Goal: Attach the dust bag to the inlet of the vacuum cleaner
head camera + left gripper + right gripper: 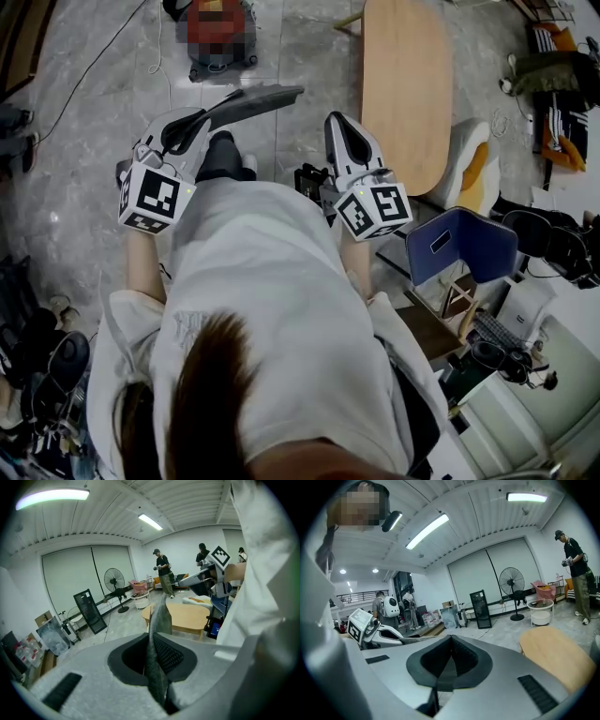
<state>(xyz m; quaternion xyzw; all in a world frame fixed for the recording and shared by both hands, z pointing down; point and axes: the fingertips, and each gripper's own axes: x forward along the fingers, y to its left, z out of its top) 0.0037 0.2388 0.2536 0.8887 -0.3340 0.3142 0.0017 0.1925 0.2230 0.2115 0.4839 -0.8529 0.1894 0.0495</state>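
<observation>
My left gripper [206, 119] is shut on a flat grey dust bag [258, 99], which sticks out ahead of the jaws toward the right over the floor. In the left gripper view the grey fabric [157, 634] stands edge-on between the pads. My right gripper [341, 124] is shut with nothing in it; in its own view the jaws [444, 670] meet on themselves. A red vacuum cleaner [246, 37], partly under a mosaic patch, sits on the floor well ahead of both grippers. Its inlet is not visible.
A light wooden table [403, 84] stands ahead on the right, with a blue chair [459, 246] nearer. A standing fan [512, 581], a black rack [90, 611] and several people are farther off. A cable [94, 66] runs across the grey floor.
</observation>
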